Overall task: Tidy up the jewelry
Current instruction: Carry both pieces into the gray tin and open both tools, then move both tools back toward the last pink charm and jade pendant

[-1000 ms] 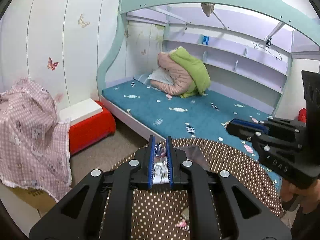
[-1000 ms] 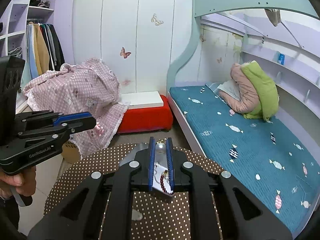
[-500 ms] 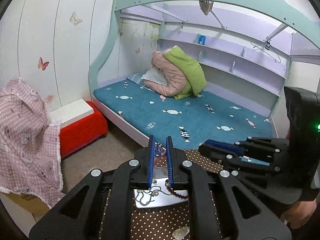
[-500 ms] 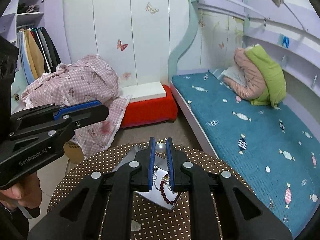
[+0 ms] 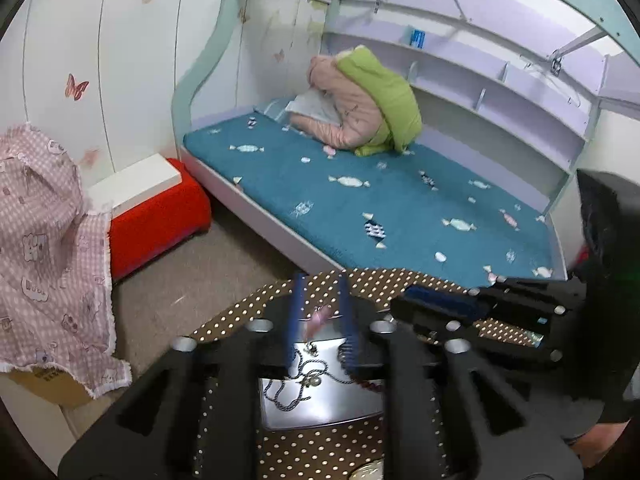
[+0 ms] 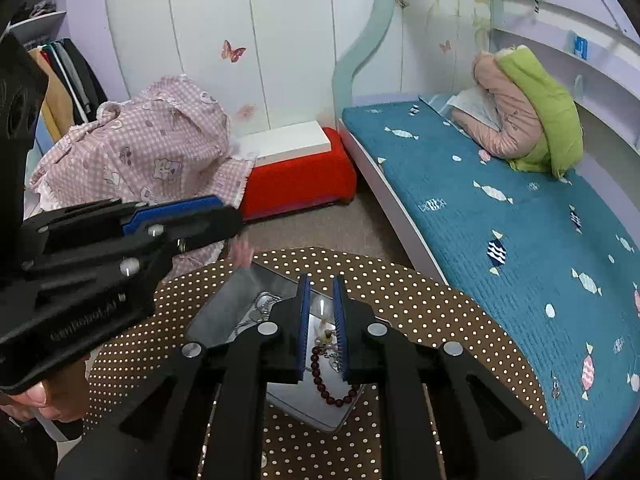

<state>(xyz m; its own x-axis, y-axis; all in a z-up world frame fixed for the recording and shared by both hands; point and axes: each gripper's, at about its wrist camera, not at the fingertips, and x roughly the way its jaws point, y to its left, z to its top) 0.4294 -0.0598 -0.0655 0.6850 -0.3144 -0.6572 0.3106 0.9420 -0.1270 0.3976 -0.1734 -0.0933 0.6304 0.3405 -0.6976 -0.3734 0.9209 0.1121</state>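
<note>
Polka-dot brown round table [image 6: 420, 304], glossy square metal tray [image 6: 244, 292], dark red bead bracelet [image 6: 328, 384], tangled silver chain [image 5: 296, 384], left gripper [image 5: 320, 312] jaws just spreading around a small pink charm [image 5: 318, 316], right gripper [image 6: 321, 300] jaws just parting, pearl drop [image 6: 322, 308] loose between, "GenRobot.AI" lettering blurred.

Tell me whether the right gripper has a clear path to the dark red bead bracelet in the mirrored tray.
Probably yes. The right gripper hangs above the dark red bead bracelet on the mirrored tray, jaws slightly apart after opening. Only a pearl piece sits between them.

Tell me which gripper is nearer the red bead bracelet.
Right. The right gripper hangs over the bead bracelet; the left gripper is at the tray's far corner. Both have just been opening, a pearl piece and a pink charm loose inside.
</note>
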